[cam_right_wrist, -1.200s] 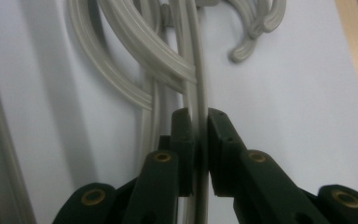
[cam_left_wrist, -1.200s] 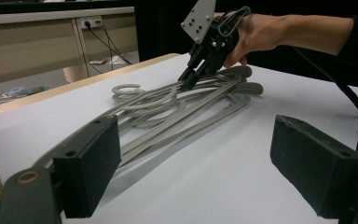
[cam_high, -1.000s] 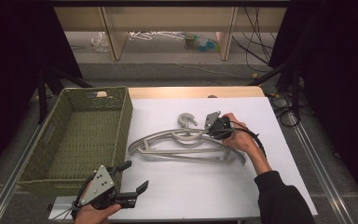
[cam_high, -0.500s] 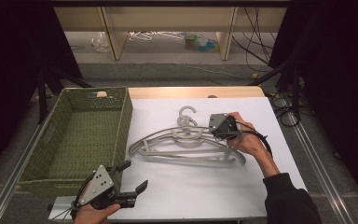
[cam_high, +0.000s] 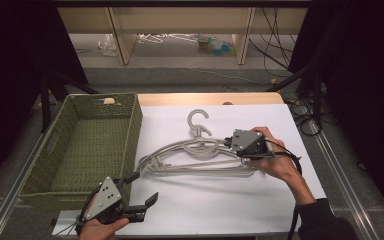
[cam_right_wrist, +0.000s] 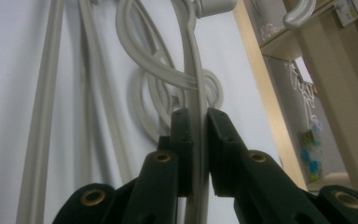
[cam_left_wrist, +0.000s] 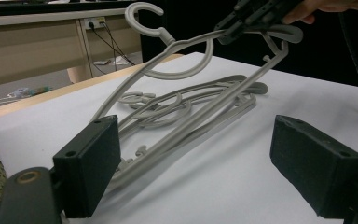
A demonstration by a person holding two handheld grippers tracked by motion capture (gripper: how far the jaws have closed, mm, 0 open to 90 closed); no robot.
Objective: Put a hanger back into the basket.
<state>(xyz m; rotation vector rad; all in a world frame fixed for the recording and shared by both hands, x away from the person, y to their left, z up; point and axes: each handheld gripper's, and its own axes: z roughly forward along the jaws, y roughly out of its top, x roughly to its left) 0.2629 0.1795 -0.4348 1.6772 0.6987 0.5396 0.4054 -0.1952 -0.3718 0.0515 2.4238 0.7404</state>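
Smooth grey plastic hangers [cam_high: 200, 155]; woven green basket [cam_high: 87, 145]

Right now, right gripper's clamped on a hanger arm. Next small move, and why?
Probably keep lifting the top hanger clear, then carry it toward the basket. The right gripper is shut on its arm; one end is raised, but the far end still rests among the other hangers on the table. The left gripper is open near the basket.
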